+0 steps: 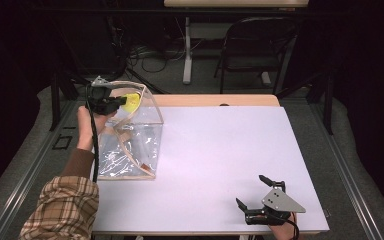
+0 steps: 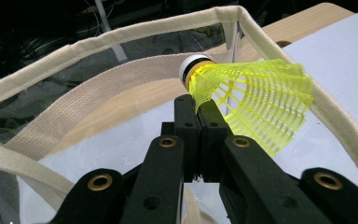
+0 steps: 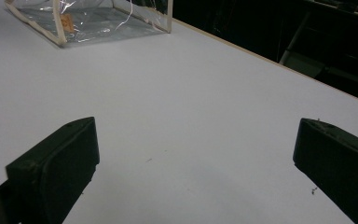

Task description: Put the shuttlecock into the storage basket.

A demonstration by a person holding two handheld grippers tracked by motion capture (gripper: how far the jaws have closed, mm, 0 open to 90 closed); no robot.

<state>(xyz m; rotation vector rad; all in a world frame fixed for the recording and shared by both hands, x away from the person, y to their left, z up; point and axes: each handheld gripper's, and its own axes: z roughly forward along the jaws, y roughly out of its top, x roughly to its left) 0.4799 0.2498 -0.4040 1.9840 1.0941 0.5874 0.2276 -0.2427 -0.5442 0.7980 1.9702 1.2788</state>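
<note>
While the left gripper (image 1: 111, 102) hangs over the open mouth of the clear bag (image 1: 139, 145) at the far left of the counter (image 1: 220, 150), its fingers (image 2: 200, 135) are clenched on the skirt of the yellow shuttlecock (image 2: 251, 105). The shuttlecock sits inside the line of the bag's cloth rim (image 2: 121, 39), above its floor; its long axis lies roughly level, cork toward the bag's far wall and skirt flaring to the right in the left gripper view. I judge that letting go would drop it straight into the bag. The right gripper (image 1: 260, 197) rests near the counter's near right edge, fingers (image 3: 58, 163) spread wide and empty, well apart from the bag.
</note>
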